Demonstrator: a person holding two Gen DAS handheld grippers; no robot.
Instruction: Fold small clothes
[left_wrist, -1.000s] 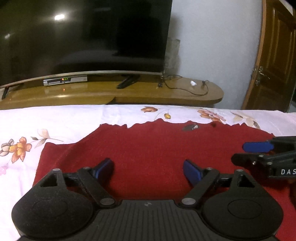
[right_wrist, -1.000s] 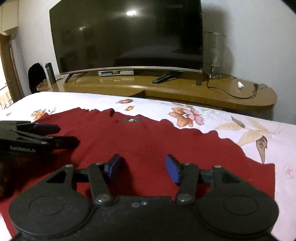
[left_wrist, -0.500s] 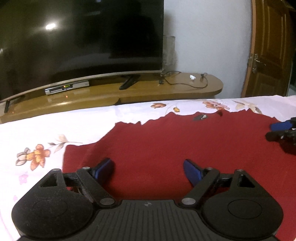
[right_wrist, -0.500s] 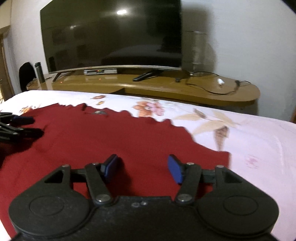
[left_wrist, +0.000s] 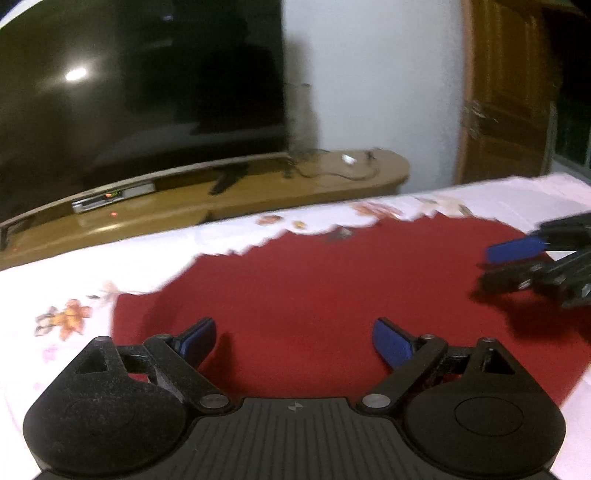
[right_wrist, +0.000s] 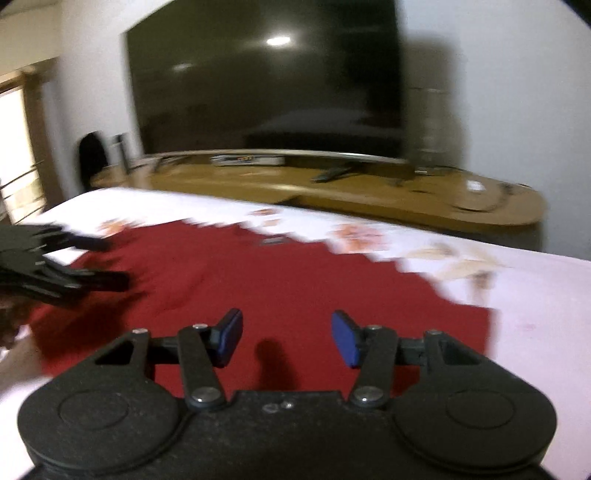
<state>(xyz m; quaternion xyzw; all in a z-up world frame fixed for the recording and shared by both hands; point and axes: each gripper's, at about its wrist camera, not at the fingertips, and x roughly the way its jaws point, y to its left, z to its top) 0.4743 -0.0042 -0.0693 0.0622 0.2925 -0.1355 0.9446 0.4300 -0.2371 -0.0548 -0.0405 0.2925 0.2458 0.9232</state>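
Both claws gape, gripping nothing. Red garment (left_wrist: 332, 295) lies flat on the floral bedsheet (left_wrist: 55, 280), long axis running side to side. My left claw (left_wrist: 295, 341) hovers over its left end, my right claw (right_wrist: 286, 336) over its right end, each nearest its own near corner.

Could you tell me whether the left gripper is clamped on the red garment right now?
No, the left gripper is open, its blue fingertips spread wide above the flat red garment.
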